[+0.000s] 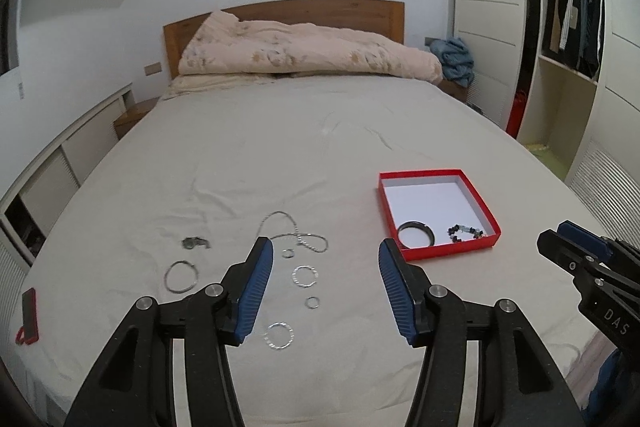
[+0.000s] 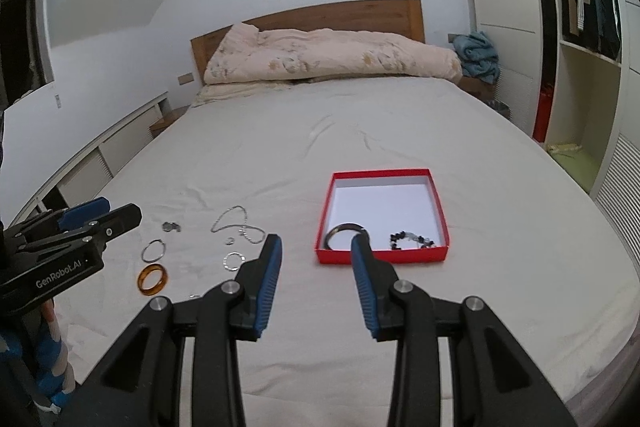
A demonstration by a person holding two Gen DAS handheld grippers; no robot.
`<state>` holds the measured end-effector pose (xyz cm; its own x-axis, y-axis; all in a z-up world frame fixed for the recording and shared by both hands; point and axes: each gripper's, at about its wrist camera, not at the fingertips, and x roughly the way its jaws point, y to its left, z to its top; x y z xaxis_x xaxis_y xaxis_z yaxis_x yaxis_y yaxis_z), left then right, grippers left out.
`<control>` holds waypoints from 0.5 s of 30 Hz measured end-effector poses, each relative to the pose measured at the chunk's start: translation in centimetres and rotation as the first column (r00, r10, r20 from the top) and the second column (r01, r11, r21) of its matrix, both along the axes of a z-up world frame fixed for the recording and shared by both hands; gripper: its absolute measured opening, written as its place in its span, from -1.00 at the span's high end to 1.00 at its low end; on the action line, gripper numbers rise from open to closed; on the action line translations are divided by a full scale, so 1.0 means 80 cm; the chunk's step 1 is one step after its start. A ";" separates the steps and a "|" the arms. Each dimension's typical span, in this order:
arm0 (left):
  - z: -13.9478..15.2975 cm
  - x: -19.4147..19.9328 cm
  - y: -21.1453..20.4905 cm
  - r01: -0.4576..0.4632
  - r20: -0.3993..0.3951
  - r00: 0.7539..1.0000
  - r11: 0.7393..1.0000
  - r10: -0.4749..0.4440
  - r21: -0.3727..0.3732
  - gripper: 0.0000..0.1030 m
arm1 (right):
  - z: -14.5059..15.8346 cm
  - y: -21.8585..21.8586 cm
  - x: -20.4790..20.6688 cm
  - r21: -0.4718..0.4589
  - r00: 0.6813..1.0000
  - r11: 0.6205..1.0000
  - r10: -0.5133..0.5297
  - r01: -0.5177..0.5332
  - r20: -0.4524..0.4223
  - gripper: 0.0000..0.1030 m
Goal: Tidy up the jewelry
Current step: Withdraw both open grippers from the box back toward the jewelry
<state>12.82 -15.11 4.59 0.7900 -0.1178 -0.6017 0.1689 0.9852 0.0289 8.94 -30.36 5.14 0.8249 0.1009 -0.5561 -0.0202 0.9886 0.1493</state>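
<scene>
A red box lies on the bed and holds a dark bangle and a beaded bracelet. Left of it, loose on the sheet, lie a silver chain, several silver rings, a thin wire bangle and a small dark piece. An amber bangle shows in the right wrist view. My left gripper hangs open above the rings, empty. My right gripper is open and empty too, above the box's near left corner.
A pale sheet covers the bed, with a rolled floral quilt at the wooden headboard. A red phone-like object lies near the bed's left edge. An open wardrobe stands at the right, low cabinets along the left wall.
</scene>
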 end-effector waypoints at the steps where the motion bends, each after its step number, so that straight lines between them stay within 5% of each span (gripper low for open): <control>1: 0.002 -0.005 0.006 -0.006 0.005 1.000 1.000 0.006 -0.002 -0.10 | 0.003 0.004 -0.004 0.000 1.000 1.000 0.005 -0.005 0.003 0.33; 7: -0.004 -0.026 0.058 -0.070 0.020 0.997 0.997 0.071 -0.025 -0.11 | 0.012 0.032 -0.021 -0.004 0.999 0.999 0.040 -0.040 0.021 0.03; 15: -0.056 -0.039 0.163 -0.221 -0.037 0.975 0.975 0.221 0.008 -0.11 | -0.005 0.080 -0.017 0.007 0.993 0.993 0.118 -0.118 -0.004 0.02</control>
